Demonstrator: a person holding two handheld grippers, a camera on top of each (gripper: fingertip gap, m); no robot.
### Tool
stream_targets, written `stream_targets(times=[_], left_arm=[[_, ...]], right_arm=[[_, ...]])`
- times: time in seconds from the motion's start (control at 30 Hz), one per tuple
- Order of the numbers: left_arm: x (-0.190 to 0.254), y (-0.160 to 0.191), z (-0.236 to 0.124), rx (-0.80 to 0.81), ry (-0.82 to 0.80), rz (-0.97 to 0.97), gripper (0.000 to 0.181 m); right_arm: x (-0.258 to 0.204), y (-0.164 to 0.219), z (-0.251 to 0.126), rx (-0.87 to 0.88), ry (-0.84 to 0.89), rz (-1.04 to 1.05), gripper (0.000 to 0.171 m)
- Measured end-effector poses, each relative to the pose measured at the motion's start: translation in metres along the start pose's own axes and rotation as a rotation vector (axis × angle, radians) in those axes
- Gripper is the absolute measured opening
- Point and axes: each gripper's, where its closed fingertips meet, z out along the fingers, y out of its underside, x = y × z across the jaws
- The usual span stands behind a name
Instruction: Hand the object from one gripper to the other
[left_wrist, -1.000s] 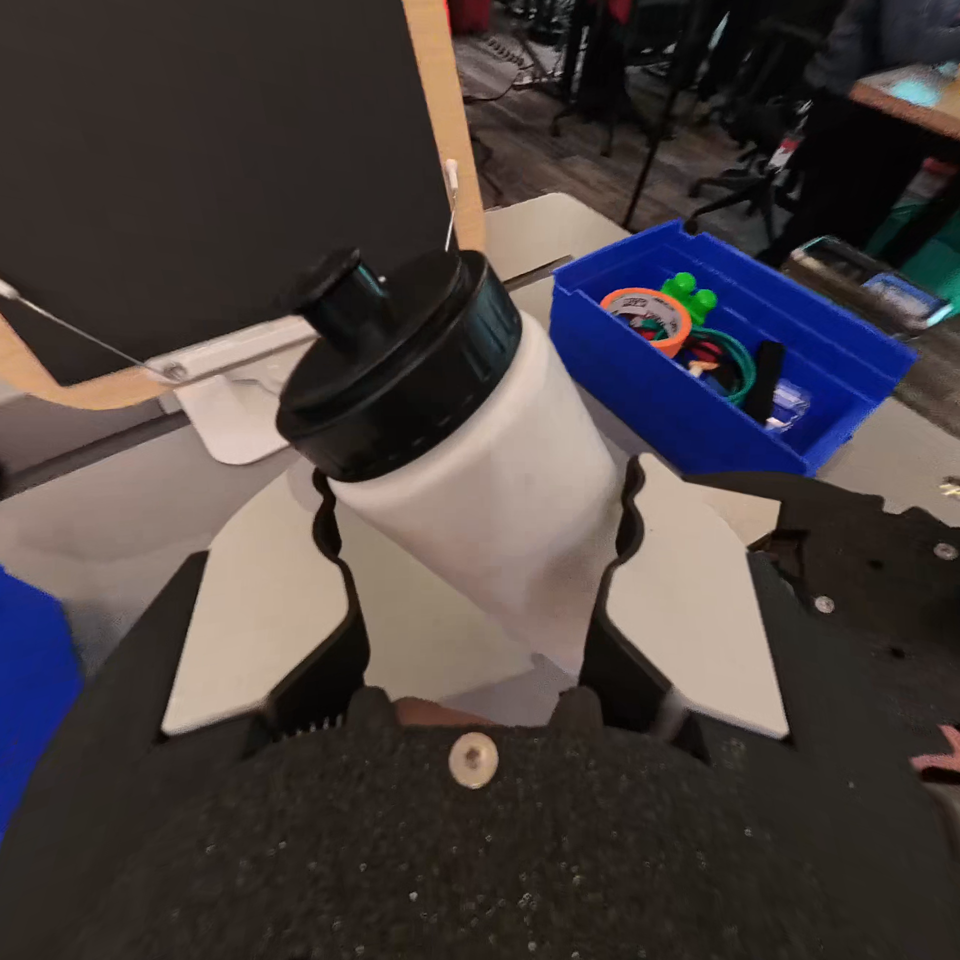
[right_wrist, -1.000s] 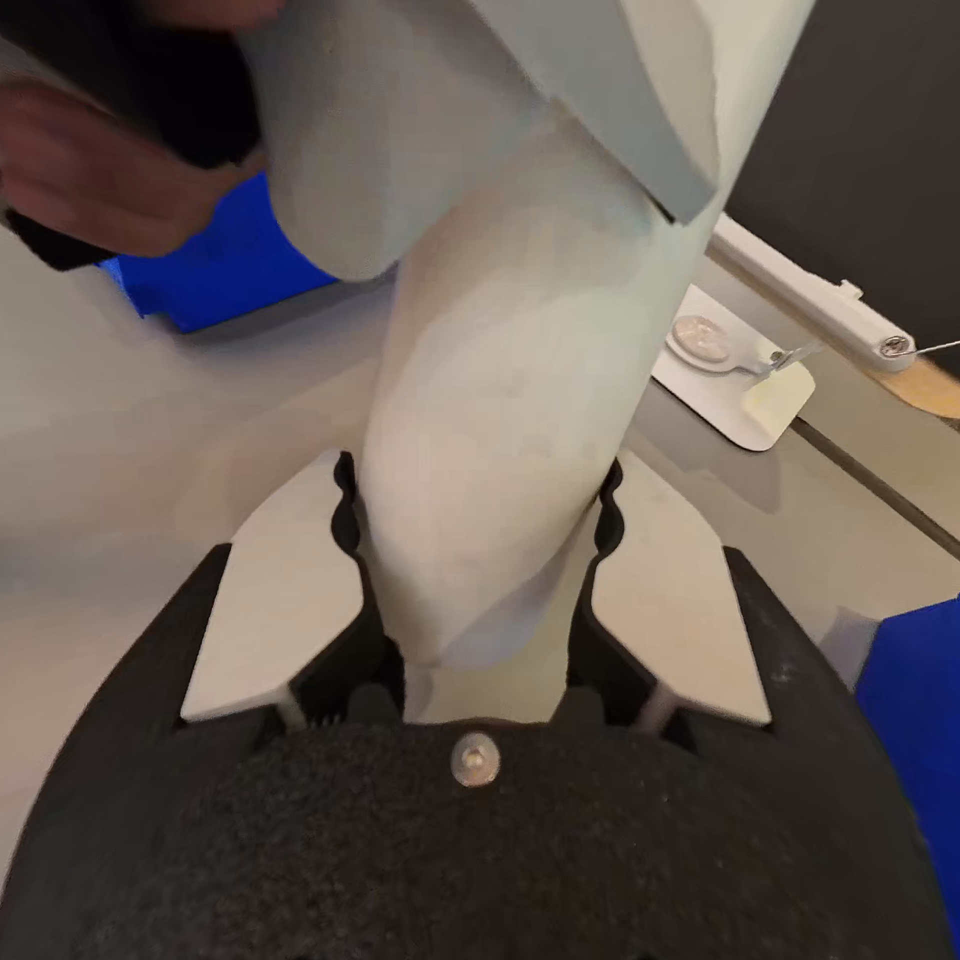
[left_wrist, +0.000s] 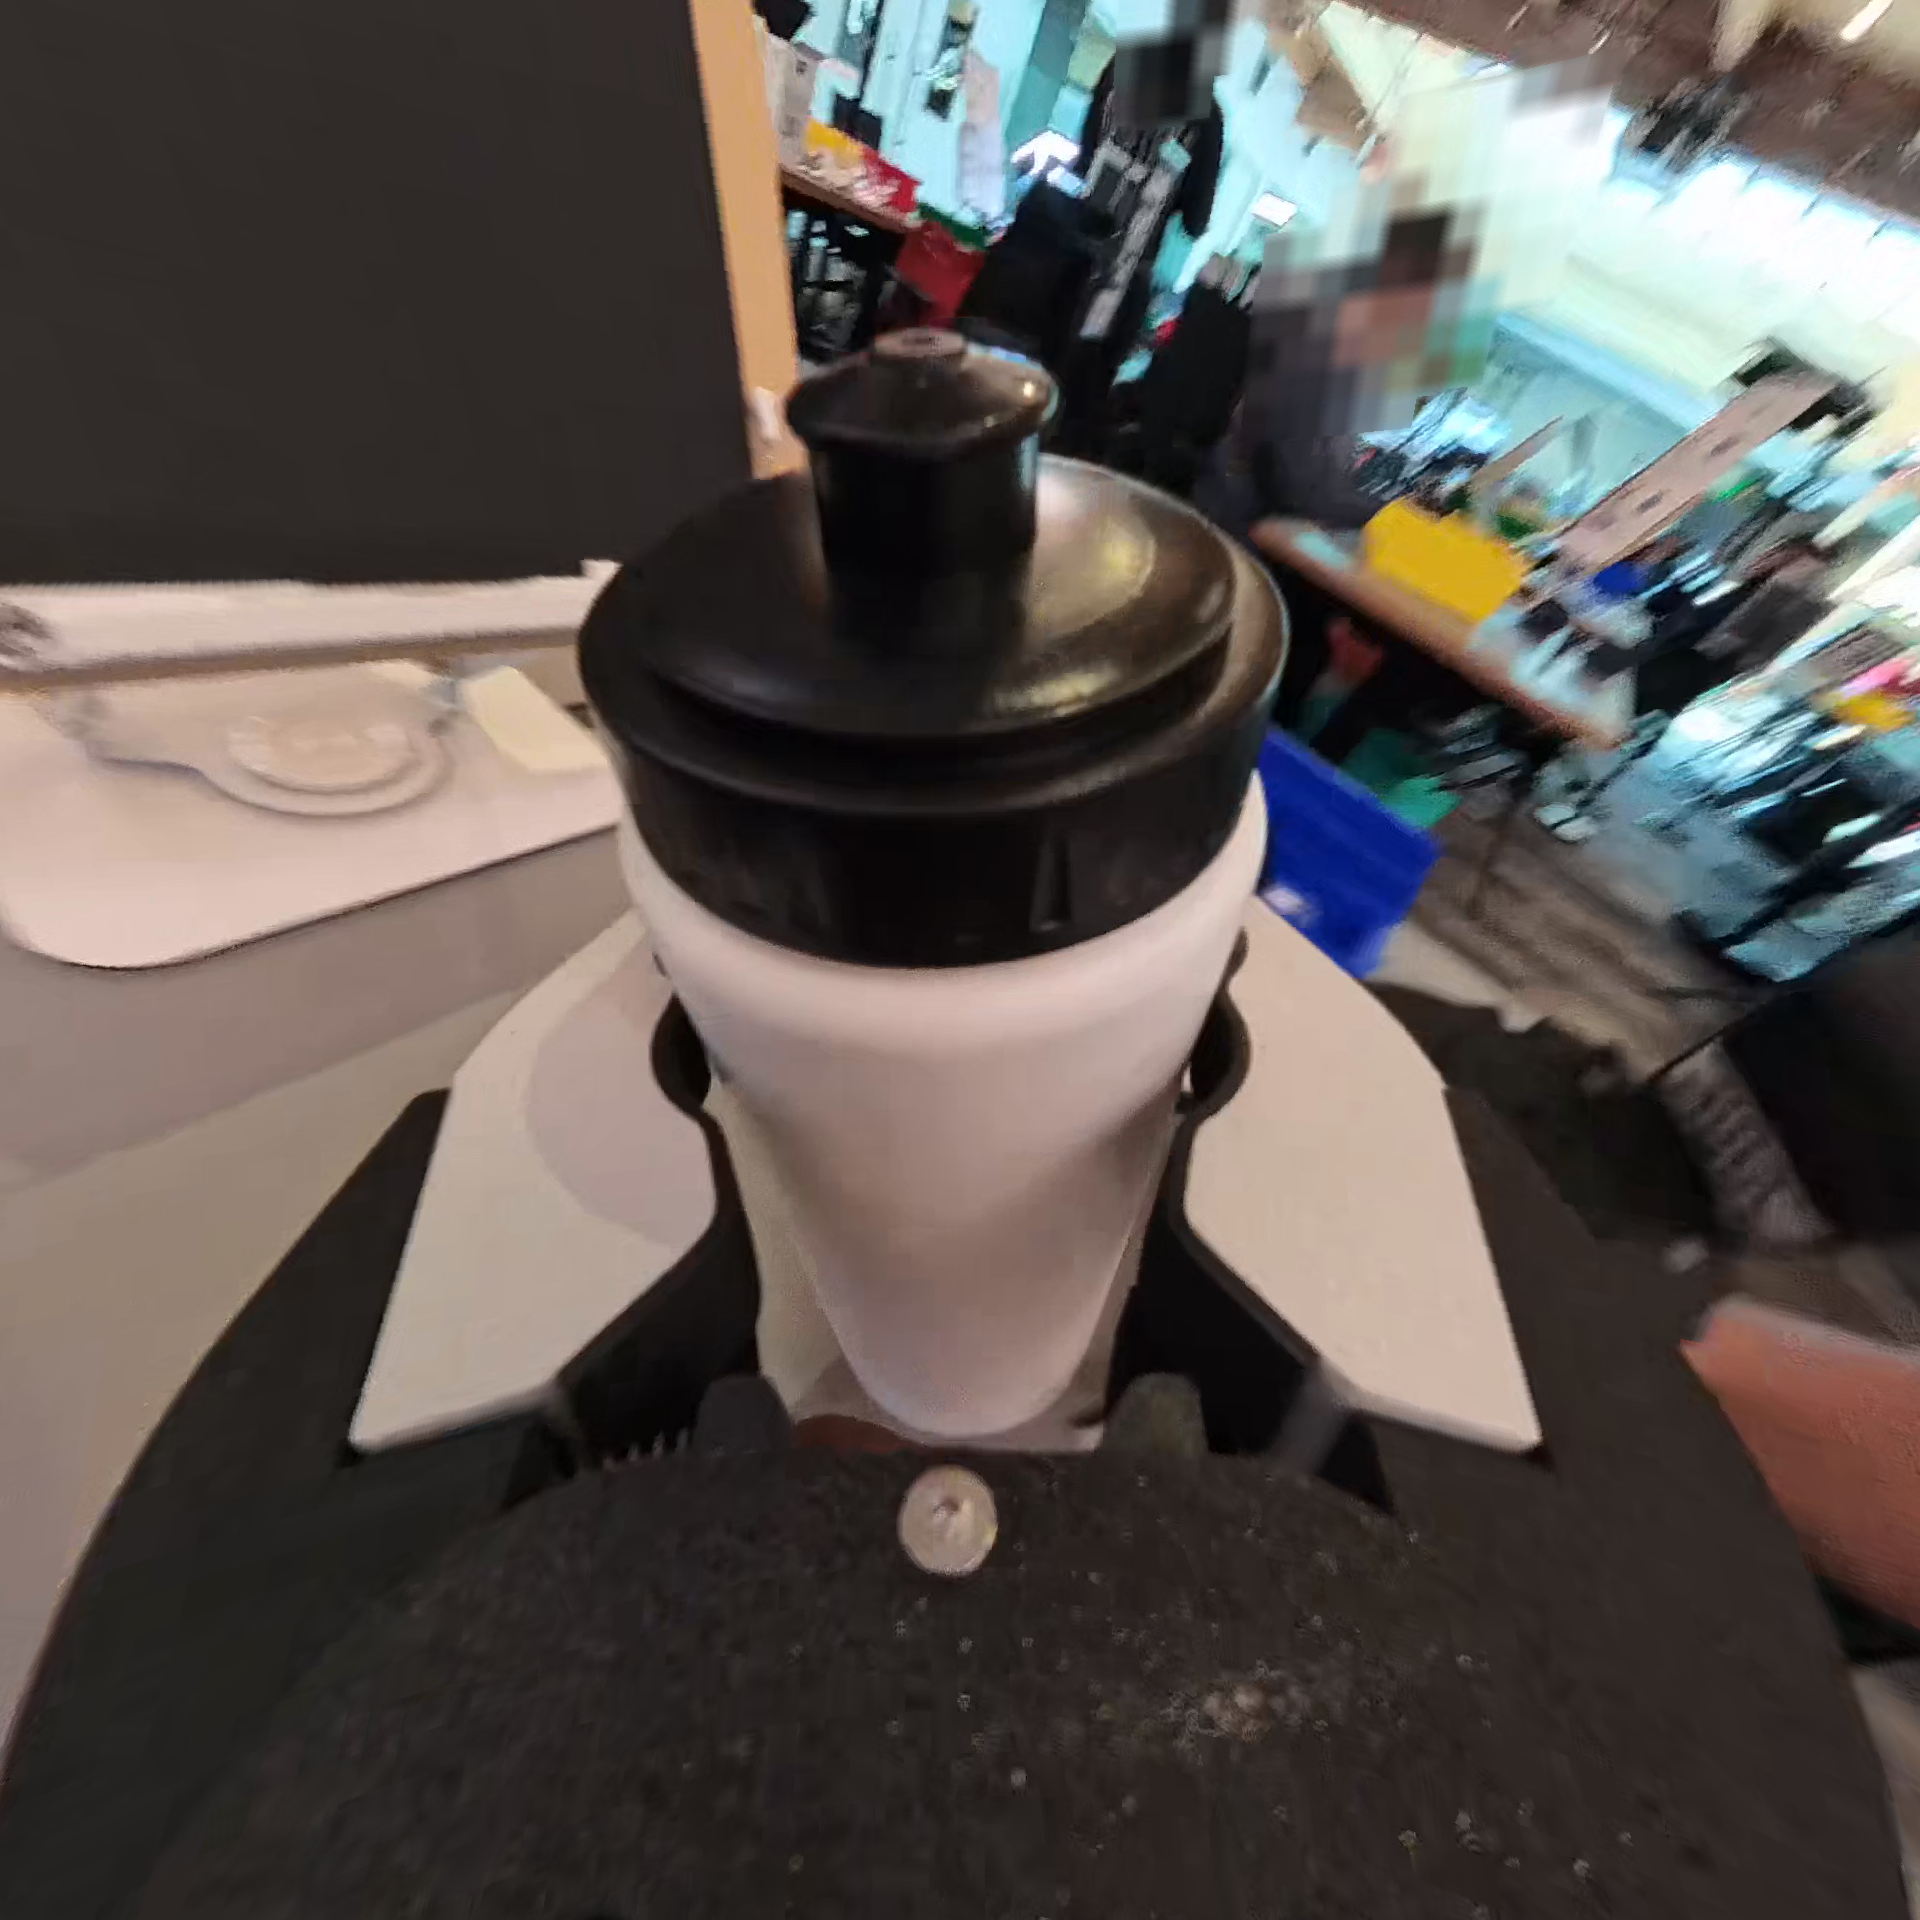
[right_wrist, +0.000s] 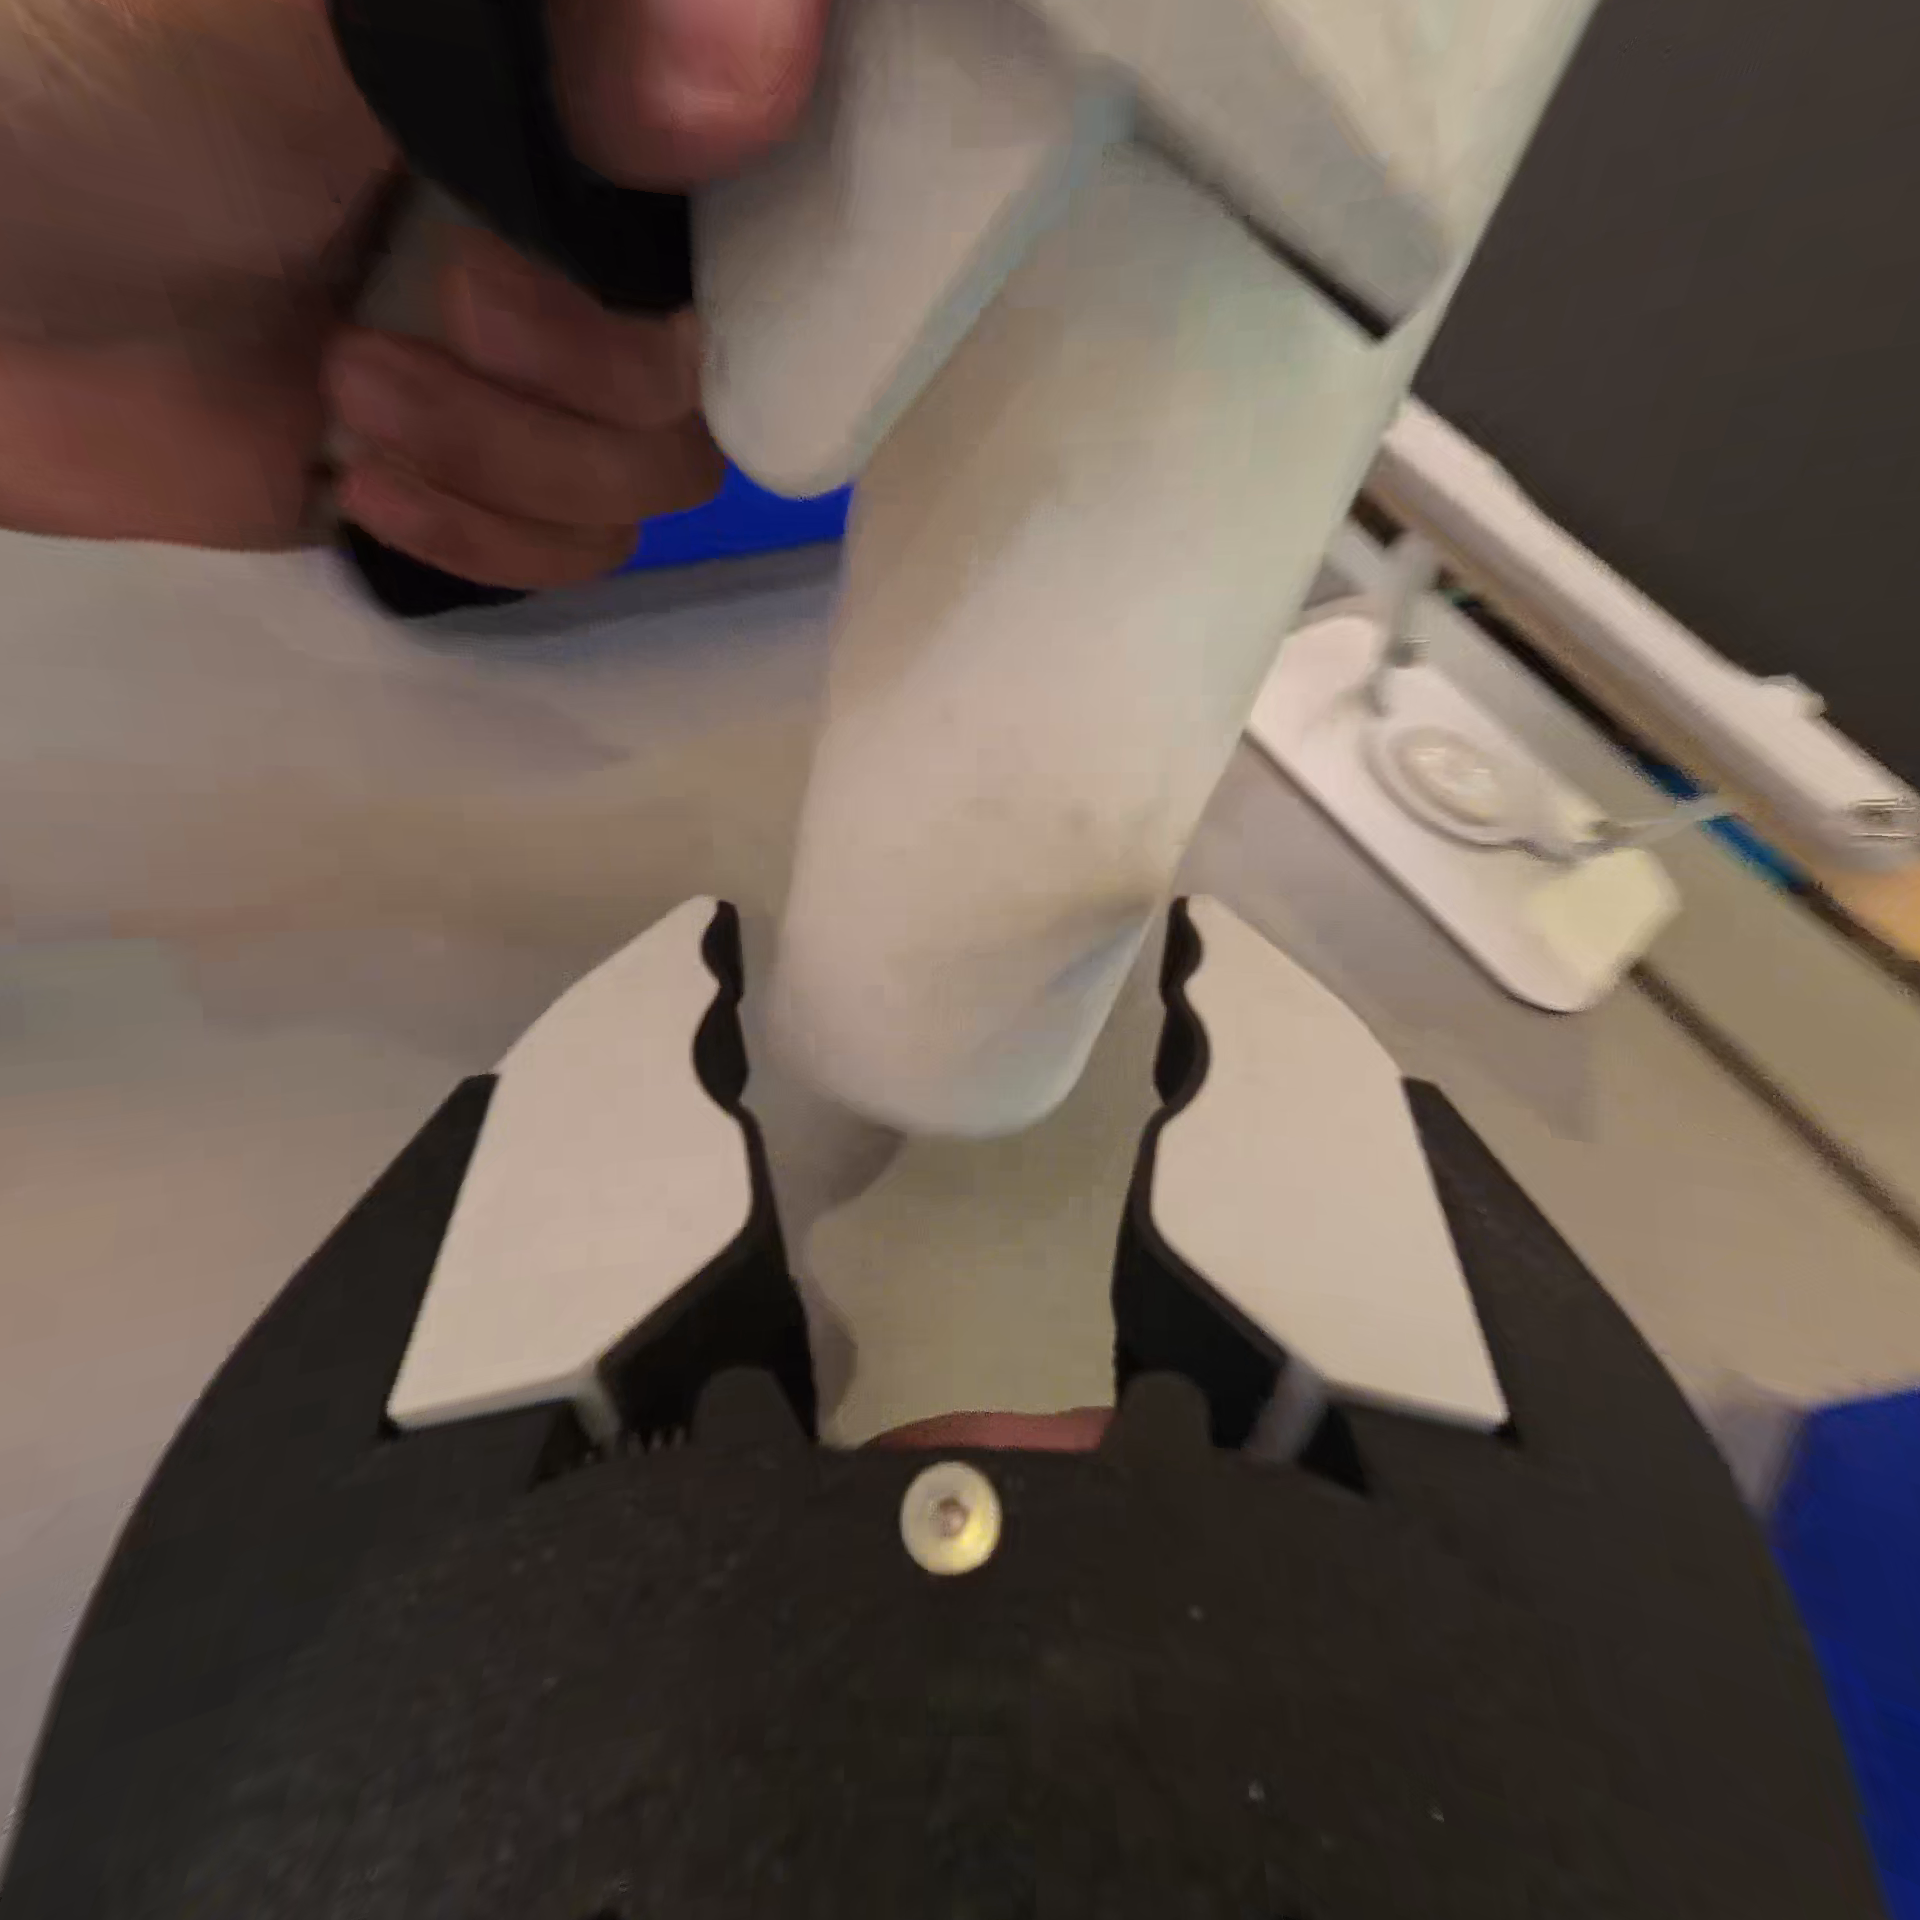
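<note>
while left tool (left_wrist: 951, 1049) clamps upright bottle (left_wrist: 940, 1091), right tool (right_wrist: 945, 997) spread

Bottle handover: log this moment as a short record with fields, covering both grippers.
object: white squeeze bottle with black screw cap and pull spout
left gripper: shut on the bottle's body, cap end pointing away from the camera
right gripper: open, fingers either side of the bottle's base with a gap on both sides
bottle base: off the grey table
holder: a person's hand on the left gripper's handle
handover state: bottle in the left gripper only
</note>
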Motion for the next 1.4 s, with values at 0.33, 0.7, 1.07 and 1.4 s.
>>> stream_targets(times=[0.33, 0.7, 1.07, 1.4], left_arm=[[0.041, 0.050, -0.019, -0.394, 0.134, 0.614, 0.093], [0.060, 0.073, -0.006, -0.506, 0.094, 0.734, 0.094], [0.005, 0.025, -0.044, -0.181, -0.329, 0.593, 0.096], [0.038, 0.039, 0.004, 0.040, -0.512, 0.341, 0.095]], right_arm=[[0.023, -0.050, -0.078, -0.105, -0.494, -0.011, 0.089], [-0.004, -0.050, -0.054, -0.440, -0.557, -0.374, 0.091], [0.088, -0.079, -0.058, -0.510, -0.353, -0.209, 0.090], [0.108, -0.082, -0.037, -0.874, -0.245, 0.102, 0.090]])
